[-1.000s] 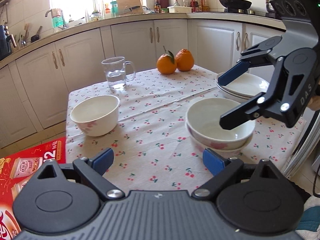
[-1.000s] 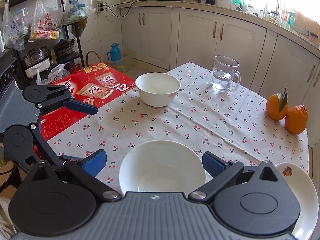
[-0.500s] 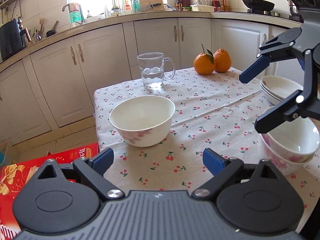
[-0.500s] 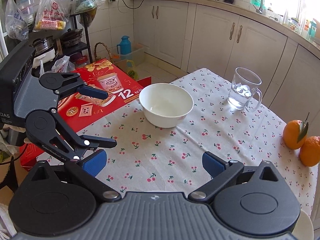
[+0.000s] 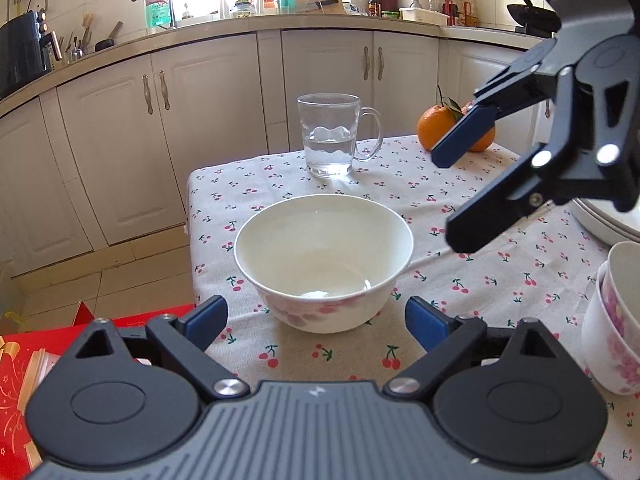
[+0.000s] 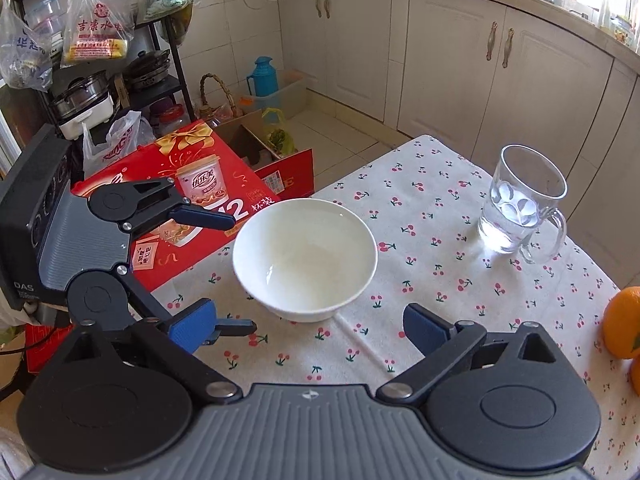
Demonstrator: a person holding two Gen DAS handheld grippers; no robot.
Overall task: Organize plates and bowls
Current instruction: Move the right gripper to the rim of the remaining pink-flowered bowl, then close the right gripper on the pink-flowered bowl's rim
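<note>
We see the tabletop [image 5: 460,184] under its cherry-print cloth, with the lone white bowl [image 5: 324,260] standing upright, mouth up, near the corner beside the red box [image 6: 200,200] on the floor. The stacked bowls [image 5: 616,320] sit at the right edge, below a pile of plates [image 5: 604,224]. A second ago the stack filled the middle of our left view; now the lone bowl does. Our left gripper [image 5: 316,316] is spread wide, empty, just short of the bowl. Our right gripper [image 6: 310,322] is likewise apart and holds nothing. A glass mug [image 5: 332,136] and oranges [image 5: 436,128] stand behind.
</note>
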